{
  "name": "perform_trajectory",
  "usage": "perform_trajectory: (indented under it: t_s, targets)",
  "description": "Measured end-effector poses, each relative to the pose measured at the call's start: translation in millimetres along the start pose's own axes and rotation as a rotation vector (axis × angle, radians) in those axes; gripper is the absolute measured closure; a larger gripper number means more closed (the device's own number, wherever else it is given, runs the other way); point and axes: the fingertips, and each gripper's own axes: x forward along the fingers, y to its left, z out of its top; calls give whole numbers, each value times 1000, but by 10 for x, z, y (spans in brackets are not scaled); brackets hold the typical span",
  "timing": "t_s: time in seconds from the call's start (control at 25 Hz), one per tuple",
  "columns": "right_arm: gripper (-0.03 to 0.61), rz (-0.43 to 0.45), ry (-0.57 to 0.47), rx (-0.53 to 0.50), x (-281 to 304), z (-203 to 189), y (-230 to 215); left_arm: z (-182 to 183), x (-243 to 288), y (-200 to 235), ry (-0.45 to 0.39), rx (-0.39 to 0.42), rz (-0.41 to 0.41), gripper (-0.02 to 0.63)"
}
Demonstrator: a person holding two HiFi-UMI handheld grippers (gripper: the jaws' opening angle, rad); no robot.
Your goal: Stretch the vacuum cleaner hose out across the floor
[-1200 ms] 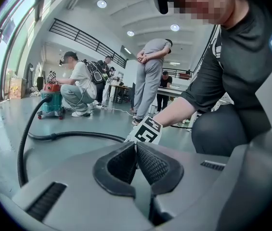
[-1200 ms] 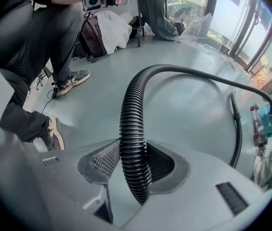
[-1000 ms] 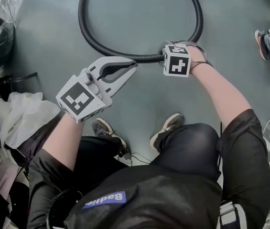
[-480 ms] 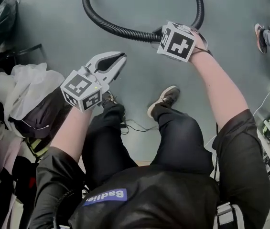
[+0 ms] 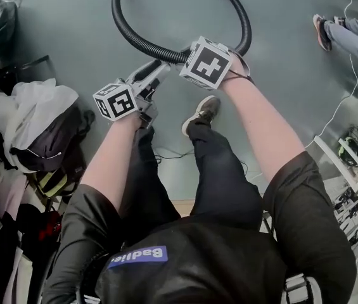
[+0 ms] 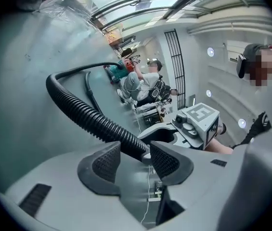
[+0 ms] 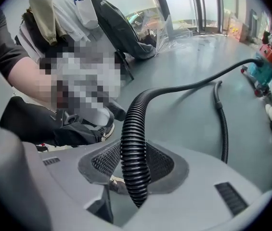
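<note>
The black ribbed vacuum hose loops across the grey floor ahead of me. My right gripper is shut on the hose, which runs up between its pads and curves away to the right. My left gripper sits close beside the right one, on its left. In the left gripper view its jaws are opening; the hose passes between them, with a gap on the right side. The right gripper's marker cube shows just beyond.
Bags and clothes are piled along the left. Another person's feet stand at the top right, near a thin cable and shelving. My own shoe is just below the grippers. A thinner black tube lies on the floor.
The left gripper has moved up and right to the hose beside the right gripper, and its shut jaws have parted round the hose. The right gripper has shifted left with the hose in it.
</note>
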Motion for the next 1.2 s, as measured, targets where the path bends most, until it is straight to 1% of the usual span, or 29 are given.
perform_trajectory:
  t_s: [0.16,0.24,0.28,0.36,0.44,0.48,0.52,0.6,0.64,0.68,0.72,0.8,0.84,0.88,0.92,1.0,1.04,1.08,1.12,1.2]
  targets:
    - [414,13,-19,46,-225,-116,212,-174,-45,-221,46,-34,16,420]
    - [414,28,-40,77,-360,-110,336,-211,-77,-298,29,-88,27,386]
    - [414,31,-51,88,-426,-95,402,-208,-91,-327,2,-135,30,381]
    - [416,21,-65,100,-547,-58,517,-154,-99,-398,-81,-270,16,370]
    - [417,7,-85,113,-648,-10,596,-33,-84,-549,-192,-413,-63,370]
    - [416,7,-102,120,-693,28,635,41,-91,-620,-247,-460,-100,370]
    - [416,-1,-119,119,-739,67,661,110,-110,-674,-296,-487,-120,370]
    - [416,-40,-136,104,-819,109,673,216,-151,-744,-362,-508,-123,370]
    - [416,-53,-139,103,-846,115,686,246,-154,-768,-374,-512,-118,371]
    - [416,-58,-143,105,-866,129,716,258,-134,-797,-364,-512,-116,373]
    - [417,-52,-148,106,-881,159,770,247,-83,-842,-327,-504,-121,379]
    - [416,-42,-164,97,-891,261,912,188,68,-1000,-206,-475,-135,377]
    - [416,-53,-175,101,-905,310,946,190,111,-1063,-169,-465,-128,403]
    - [416,-66,-198,113,-940,357,950,226,117,-1104,-160,-458,-119,454]
    - [416,-73,-231,124,-994,404,951,275,102,-1141,-165,-450,-115,482]
    - [414,-83,-284,104,-1110,440,992,349,56,-1225,-168,-433,-109,483]
    - [414,-91,-282,75,-1157,399,1017,381,28,-1260,-168,-431,-101,483]
    - [406,-104,-255,38,-1189,311,1037,420,-18,-1282,-171,-438,-91,483]
    - [386,-123,-210,-2,-1209,186,1042,469,-83,-1299,-176,-447,-84,483]
    - [382,-179,-118,-77,-1234,-82,981,584,-212,-1370,-169,-450,-92,483]
